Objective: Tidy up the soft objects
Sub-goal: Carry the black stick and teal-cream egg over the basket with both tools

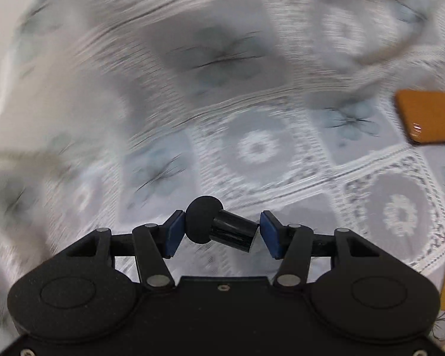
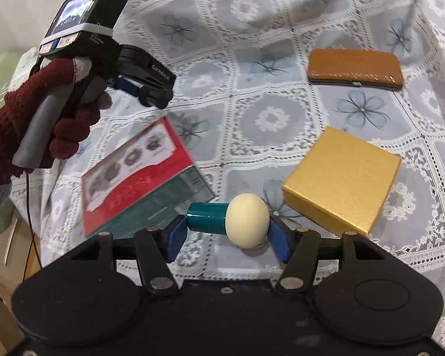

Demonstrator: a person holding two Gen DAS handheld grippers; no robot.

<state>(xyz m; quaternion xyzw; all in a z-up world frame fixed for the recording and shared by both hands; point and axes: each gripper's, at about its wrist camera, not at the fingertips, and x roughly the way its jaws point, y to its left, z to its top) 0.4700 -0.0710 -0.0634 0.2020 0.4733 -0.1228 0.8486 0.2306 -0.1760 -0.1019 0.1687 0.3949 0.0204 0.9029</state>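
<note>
My left gripper [image 1: 218, 231] is shut on a black mushroom-shaped foam piece [image 1: 219, 227], round cap to the left, stem to the right, held above the lace tablecloth [image 1: 252, 148]; that view is motion-blurred. My right gripper [image 2: 227, 228] is shut on a mushroom-shaped piece with a cream cap [image 2: 247, 221] and a teal stem [image 2: 207, 218], held above the cloth. The left gripper also shows in the right wrist view [image 2: 145, 86], held by a dark red gloved hand [image 2: 44, 112] at the upper left.
A gold square box [image 2: 341, 178] lies right of centre, and a brown leather case [image 2: 354, 69] lies behind it; the case also shows in the left wrist view [image 1: 427, 115]. A red and green flat box [image 2: 142, 178] lies at the left. The table edge drops off at the far left.
</note>
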